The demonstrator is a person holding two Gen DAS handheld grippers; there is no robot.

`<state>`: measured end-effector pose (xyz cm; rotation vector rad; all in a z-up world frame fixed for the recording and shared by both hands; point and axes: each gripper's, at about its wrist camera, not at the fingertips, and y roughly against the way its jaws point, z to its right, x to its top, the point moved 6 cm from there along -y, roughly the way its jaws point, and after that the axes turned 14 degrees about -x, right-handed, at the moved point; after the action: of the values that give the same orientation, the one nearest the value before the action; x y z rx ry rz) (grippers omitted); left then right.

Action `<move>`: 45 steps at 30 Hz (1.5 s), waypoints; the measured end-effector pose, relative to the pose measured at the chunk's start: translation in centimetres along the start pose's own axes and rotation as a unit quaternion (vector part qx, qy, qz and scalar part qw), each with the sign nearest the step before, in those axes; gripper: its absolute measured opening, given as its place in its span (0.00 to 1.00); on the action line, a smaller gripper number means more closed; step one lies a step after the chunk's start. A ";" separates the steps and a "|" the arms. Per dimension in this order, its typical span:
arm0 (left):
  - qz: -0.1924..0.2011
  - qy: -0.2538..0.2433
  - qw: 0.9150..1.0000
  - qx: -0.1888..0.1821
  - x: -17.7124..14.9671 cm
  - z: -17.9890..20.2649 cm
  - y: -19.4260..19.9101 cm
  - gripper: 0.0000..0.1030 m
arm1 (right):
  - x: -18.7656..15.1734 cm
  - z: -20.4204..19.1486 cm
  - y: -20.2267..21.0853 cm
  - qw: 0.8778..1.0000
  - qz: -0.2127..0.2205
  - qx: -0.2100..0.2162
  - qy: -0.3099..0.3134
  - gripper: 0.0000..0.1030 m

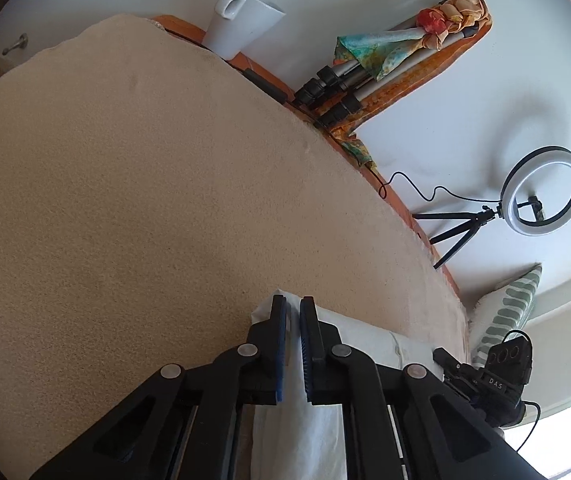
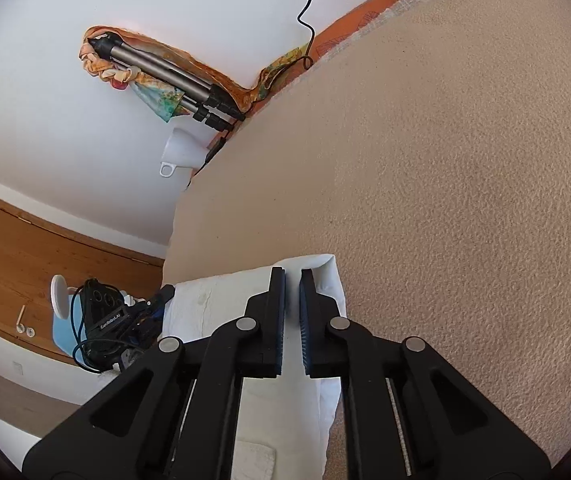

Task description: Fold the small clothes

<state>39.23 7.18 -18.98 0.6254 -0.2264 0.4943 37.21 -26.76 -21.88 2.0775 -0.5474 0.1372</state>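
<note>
On the beige blanket (image 1: 125, 200), my left tool (image 1: 293, 312) and right tool (image 2: 292, 282) each pinch the white cloth (image 2: 221, 296), stretched lengthwise between them.

Surface: beige textured blanket (image 1: 133, 184) over an orange patterned cloth (image 1: 401, 80) | On blanket: white garment (image 2: 221, 292) | On cloth edge: white mug (image 1: 241, 20), folded tripod (image 1: 345, 84), black cable (image 1: 413, 188)

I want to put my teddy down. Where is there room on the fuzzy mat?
The beige mat is bare beyond both claws. Crowded spots: its far edge, with the white mug and folded tripod, and the white cloth.
</note>
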 end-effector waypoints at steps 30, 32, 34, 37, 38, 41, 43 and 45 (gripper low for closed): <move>-0.078 -0.153 0.982 0.079 -4.6 2.8 -1.2 0.10 | -5.7 -6.2 -3.1 0.964 -0.004 -0.131 0.233 0.01; -0.060 -0.162 0.983 0.069 -3.8 4.5 -0.6 0.13 | -5.1 -6.5 -2.4 0.969 -0.007 -0.122 0.216 0.06; -0.052 -0.187 0.979 0.062 -3.3 6.5 -0.8 0.13 | -4.7 -7.7 -1.1 0.967 0.021 -0.115 0.227 0.12; -0.060 -0.192 0.979 0.034 -3.2 8.7 -2.4 0.16 | -4.7 -9.5 -0.9 0.965 0.032 -0.095 0.241 0.20; -0.068 -0.193 0.978 0.030 -3.4 9.1 -3.2 0.17 | -4.8 -10.0 -1.1 0.965 0.036 -0.094 0.243 0.20; -0.094 -0.206 0.973 0.042 -4.1 9.4 -5.6 0.17 | -5.0 -10.9 -2.5 0.960 0.036 -0.104 0.256 0.20; -0.107 -0.206 0.971 0.058 -4.5 8.6 -6.7 0.16 | -5.1 -11.0 -3.6 0.960 0.025 -0.107 0.256 0.19; -0.113 -0.200 0.971 0.067 -4.7 7.6 -7.3 0.16 | -5.1 -10.6 -4.5 0.962 0.013 -0.111 0.251 0.19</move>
<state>38.48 -4.30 -18.30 0.8701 -0.4991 0.1589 35.86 -14.27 -21.18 1.7283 -0.2630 0.5752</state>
